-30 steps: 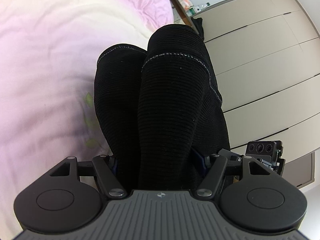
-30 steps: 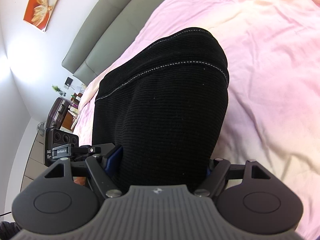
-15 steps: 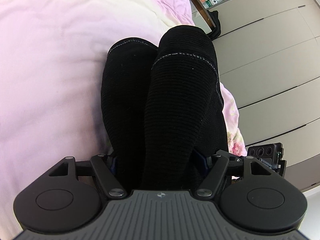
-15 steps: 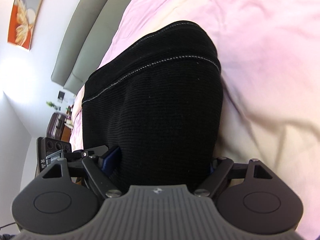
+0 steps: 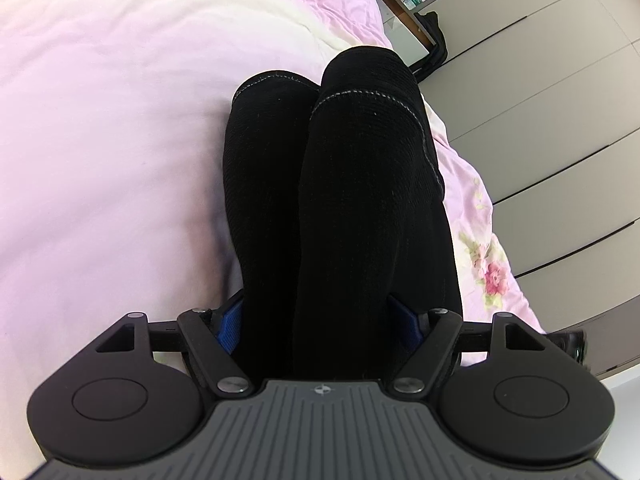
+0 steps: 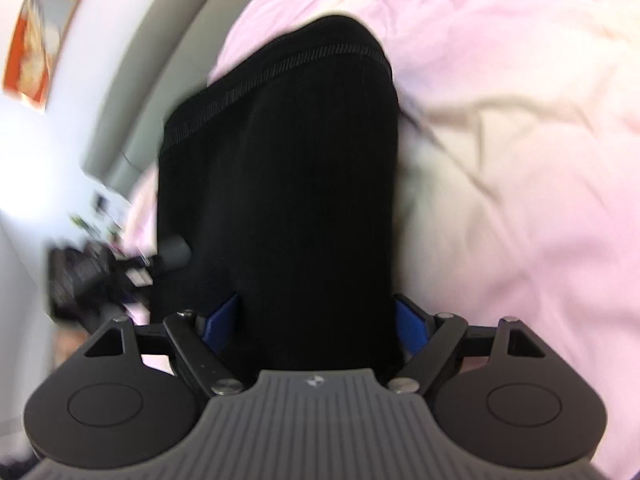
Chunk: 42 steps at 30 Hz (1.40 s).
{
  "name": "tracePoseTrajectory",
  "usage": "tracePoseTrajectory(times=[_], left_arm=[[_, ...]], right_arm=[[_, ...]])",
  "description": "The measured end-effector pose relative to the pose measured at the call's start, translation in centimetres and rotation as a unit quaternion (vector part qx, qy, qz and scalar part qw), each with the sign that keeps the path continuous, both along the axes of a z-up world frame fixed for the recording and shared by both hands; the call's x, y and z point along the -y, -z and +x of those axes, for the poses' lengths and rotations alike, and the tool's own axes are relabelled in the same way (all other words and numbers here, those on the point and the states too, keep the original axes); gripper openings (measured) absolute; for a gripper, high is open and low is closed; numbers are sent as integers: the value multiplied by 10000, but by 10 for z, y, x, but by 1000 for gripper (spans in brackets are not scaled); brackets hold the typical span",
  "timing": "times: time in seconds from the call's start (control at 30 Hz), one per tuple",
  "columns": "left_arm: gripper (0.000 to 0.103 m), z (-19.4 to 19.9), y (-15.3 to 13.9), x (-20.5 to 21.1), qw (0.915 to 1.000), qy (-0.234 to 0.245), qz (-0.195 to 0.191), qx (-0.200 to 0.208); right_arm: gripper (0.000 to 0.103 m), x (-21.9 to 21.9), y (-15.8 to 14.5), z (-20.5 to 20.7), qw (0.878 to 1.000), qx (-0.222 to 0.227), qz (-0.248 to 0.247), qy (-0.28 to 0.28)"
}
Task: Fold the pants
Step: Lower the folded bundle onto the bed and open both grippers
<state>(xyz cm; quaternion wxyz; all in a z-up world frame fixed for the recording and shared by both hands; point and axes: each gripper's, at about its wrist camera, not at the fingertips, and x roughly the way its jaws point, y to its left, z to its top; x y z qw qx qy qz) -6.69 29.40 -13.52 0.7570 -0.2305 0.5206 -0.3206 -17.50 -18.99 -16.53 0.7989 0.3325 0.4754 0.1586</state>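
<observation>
Counting first: one pair of black ribbed pants [image 5: 360, 200], two grippers, one pink bedspread [image 5: 120, 140]. Pants lie bunched on the bedspread, two stitched hems showing side by side in the left wrist view; the right wrist view shows one broad fold with a stitched band across its far end.

Both grippers tilt downward toward the bed. No hand or sleeve is visible.

Left gripper [image 5: 320, 320]: jaws wide and opening, thick wad of pants between the blue pads [image 5: 230, 322]. Cloth fills the gap; whether the pads press on it, cannot tell.

Right gripper [image 6: 316, 322]: jaws wide but closing, black cloth filling the gap between its pads [image 6: 220, 324]. Contact there cannot be told either; picture blurred.

Beyond the bed: pale wardrobe doors [image 5: 540, 100], grey headboard [image 6: 160, 60], orange wall picture [image 6: 36, 28].
</observation>
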Motion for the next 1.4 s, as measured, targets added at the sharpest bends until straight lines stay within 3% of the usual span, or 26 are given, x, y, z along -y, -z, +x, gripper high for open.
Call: tracePoseTrajectory(times=[0.07, 0.23, 0.33, 0.47, 0.53, 0.63, 0.73, 0.83, 0.9, 1.0, 1.13, 1.23, 1.27, 1.37, 1.4], left_arm=[[85, -1, -6, 2, 9999, 0, 118, 64], [86, -13, -14, 1, 9988, 5, 442, 227], [86, -17, -17, 3, 9980, 87, 602, 186], [76, -23, -33, 4, 9944, 153, 892, 550], [74, -25, -49, 9, 9886, 172, 1160, 948], [74, -27, -80, 20, 9732, 135, 1535, 1707], [74, -22, -104, 34, 9612, 75, 1483, 2323], [74, -8, -115, 59, 9536, 345, 1501, 2586], [72, -3, -116, 78, 9454, 536, 1505, 2841], [70, 7, -106, 104, 9370, 909, 1452, 3044], [49, 27, -70, 122, 9283, 865, 2130, 2922], [38, 36, -48, 108, 9312, 687, 2209, 2818], [33, 38, -42, 100, 9320, 636, 2227, 2788], [21, 48, -22, 77, 9450, 492, 2019, 2527], [16, 51, -19, 69, 9512, 360, 1885, 2415]], right_arm=[[67, -10, 3, -12, 9996, -32, -247, -126], [53, -15, 4, -27, 9994, -175, -290, -95], [36, -34, 0, -28, 9964, -410, -687, -265], [35, -28, -14, -37, 9969, -384, -658, -177], [35, -20, -27, -49, 9965, -136, -803, -198], [36, -19, -56, -53, 9914, 357, -1251, -110], [41, -14, -75, -39, 9860, 718, -1503, 7], [41, -3, -94, -20, 9887, 962, -1147, -76], [42, 5, -110, -13, 9846, 1382, -1060, 168], [42, 3, -113, 15, 9788, 1560, -1221, 512], [38, -18, -87, 72, 9648, 1389, -2116, 718], [40, -37, -58, 104, 9651, 1322, -2134, 743], [49, -49, -49, 112, 9626, 1357, -2218, 761], [65, -87, -36, 118, 9396, 1611, -2970, 549], [66, -99, -33, 117, 9292, 1680, -3255, 496]])
